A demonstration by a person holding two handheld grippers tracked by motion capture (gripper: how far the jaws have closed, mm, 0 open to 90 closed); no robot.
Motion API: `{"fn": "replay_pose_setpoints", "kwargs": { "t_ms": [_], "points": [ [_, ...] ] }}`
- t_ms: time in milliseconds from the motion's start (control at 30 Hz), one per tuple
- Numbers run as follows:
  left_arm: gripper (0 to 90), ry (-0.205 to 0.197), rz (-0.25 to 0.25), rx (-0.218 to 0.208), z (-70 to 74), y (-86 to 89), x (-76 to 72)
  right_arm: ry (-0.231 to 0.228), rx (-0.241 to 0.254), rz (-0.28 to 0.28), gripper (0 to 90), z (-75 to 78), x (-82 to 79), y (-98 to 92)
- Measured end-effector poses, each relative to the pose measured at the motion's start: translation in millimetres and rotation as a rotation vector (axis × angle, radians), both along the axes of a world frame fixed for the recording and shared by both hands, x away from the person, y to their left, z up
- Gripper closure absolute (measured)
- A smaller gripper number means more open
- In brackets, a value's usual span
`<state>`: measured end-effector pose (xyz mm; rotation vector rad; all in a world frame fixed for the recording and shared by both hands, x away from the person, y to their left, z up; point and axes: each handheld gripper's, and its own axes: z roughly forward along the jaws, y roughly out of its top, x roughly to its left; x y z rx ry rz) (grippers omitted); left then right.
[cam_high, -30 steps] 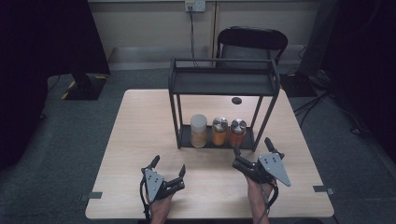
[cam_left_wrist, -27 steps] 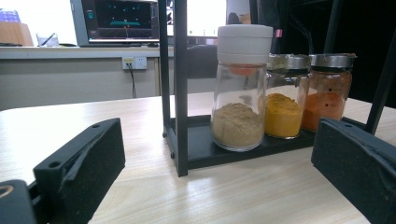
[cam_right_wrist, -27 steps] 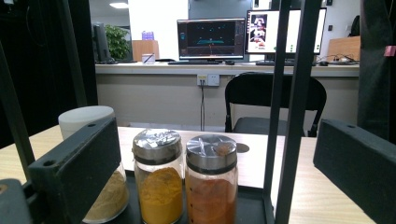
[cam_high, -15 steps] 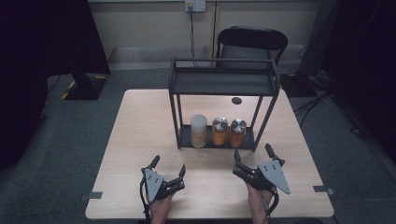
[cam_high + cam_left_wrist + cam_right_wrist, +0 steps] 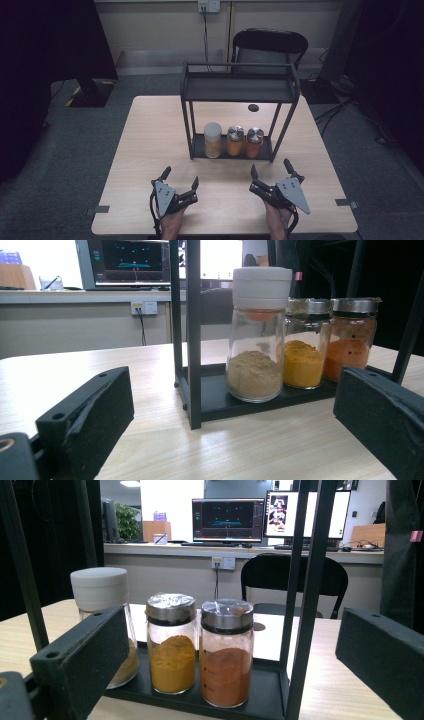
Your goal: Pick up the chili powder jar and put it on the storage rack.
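Note:
A black two-tier metal rack [image 5: 239,90] stands mid-table. On its bottom shelf sit three glass spice jars: a white-capped one with tan powder [image 5: 212,140] [image 5: 259,335] [image 5: 102,605], a metal-lidded one with yellow powder [image 5: 235,141] [image 5: 302,345] [image 5: 172,642], and a metal-lidded one with red-orange powder [image 5: 254,142] [image 5: 352,337] [image 5: 226,652]. My left gripper [image 5: 180,179] [image 5: 227,425] rests open near the table's front edge, left of the rack's front. My right gripper [image 5: 271,169] [image 5: 230,665] is open too, in front of the rack's right end. Both hold nothing.
The wooden table [image 5: 150,140] has a small dark hole [image 5: 253,107] behind the rack. A black chair [image 5: 270,45] stands beyond the far edge. The rack's top shelf is bare. Bare tabletop lies left of the rack and between the grippers.
The right gripper has drawn back slightly toward the table's front edge. The left gripper and the jars have not moved.

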<state>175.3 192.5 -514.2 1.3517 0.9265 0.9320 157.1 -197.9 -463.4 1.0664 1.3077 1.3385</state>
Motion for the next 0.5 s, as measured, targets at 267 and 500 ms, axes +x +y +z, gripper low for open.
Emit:
{"fn": "replay_pose_setpoints", "kwargs": {
  "t_ms": [267, 500],
  "points": [
    [2.2, 0.000, 0.000, 0.000, 0.0, 0.0, -0.1, -0.001, -0.001, -0.012, 0.0, -7.8, -4.3, 2.9],
    [2.1, -0.001, 0.000, -0.001, -0.1, 0.0, -0.1, 0.012, -0.003, -0.008, 0.0, -12.0, -5.4, 2.2]
  ]
}}
